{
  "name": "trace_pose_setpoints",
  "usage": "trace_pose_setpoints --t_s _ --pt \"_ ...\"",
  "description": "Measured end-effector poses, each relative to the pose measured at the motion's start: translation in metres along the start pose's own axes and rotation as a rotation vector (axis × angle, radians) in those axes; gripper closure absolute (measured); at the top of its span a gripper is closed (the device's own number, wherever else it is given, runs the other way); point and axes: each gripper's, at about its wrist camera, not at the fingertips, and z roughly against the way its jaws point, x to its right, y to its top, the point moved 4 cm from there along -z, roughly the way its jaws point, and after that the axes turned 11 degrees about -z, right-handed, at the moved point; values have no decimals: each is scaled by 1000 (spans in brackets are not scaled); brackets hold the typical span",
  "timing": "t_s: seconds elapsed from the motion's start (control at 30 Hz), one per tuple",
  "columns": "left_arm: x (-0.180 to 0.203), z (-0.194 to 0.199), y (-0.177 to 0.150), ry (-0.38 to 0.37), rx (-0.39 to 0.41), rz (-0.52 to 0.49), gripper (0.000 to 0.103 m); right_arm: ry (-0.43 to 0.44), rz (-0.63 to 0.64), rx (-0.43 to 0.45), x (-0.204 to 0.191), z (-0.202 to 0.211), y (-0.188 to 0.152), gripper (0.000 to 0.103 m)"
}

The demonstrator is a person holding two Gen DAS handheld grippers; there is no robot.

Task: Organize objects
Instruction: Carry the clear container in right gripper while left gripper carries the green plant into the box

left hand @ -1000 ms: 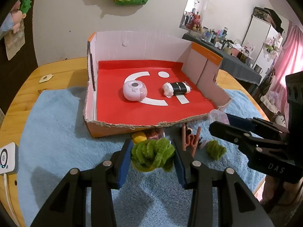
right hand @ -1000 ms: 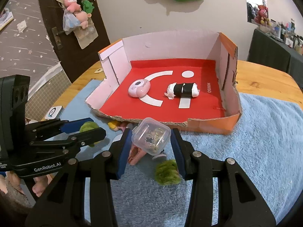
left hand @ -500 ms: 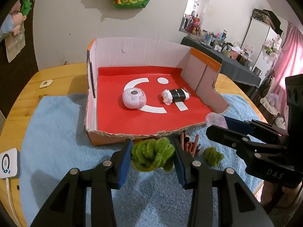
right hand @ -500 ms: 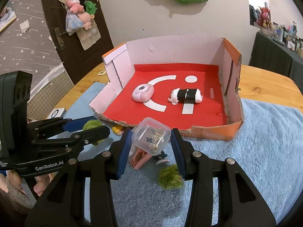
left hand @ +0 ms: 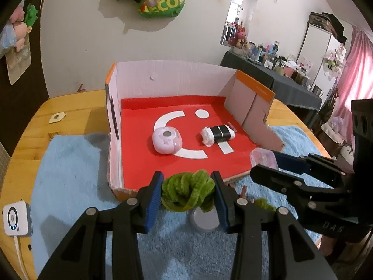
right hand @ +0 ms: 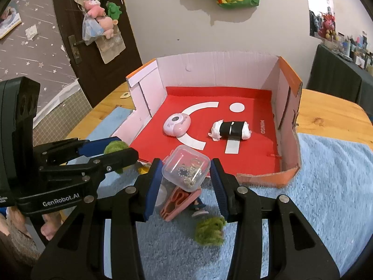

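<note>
With the left gripper (left hand: 187, 194) pinching a green fuzzy bundle (left hand: 187, 192) and the right gripper (right hand: 185, 171) pinching a clear plastic case (right hand: 186, 169), both just short of the red-floored box (right hand: 290, 170), either load could snag its torn front rim.

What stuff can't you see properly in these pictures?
- Right wrist view: the pink clip is partly covered by the clear box.
- Left wrist view: the grey round thing sits mostly behind the green fuzzy bundle.
- Right wrist view: the box's tiny contents are too small to name.
</note>
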Motion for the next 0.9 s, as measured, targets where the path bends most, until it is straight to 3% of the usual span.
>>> trace_pose_setpoints --t_s 0.5,0.9 --pt "0 -22 22 9 -13 -25 59 2 -13 -21 11 -22 20 62" --pt "-10 -56 20 18 -87 -19 59 -47 -18 -103 27 -57 25 62"
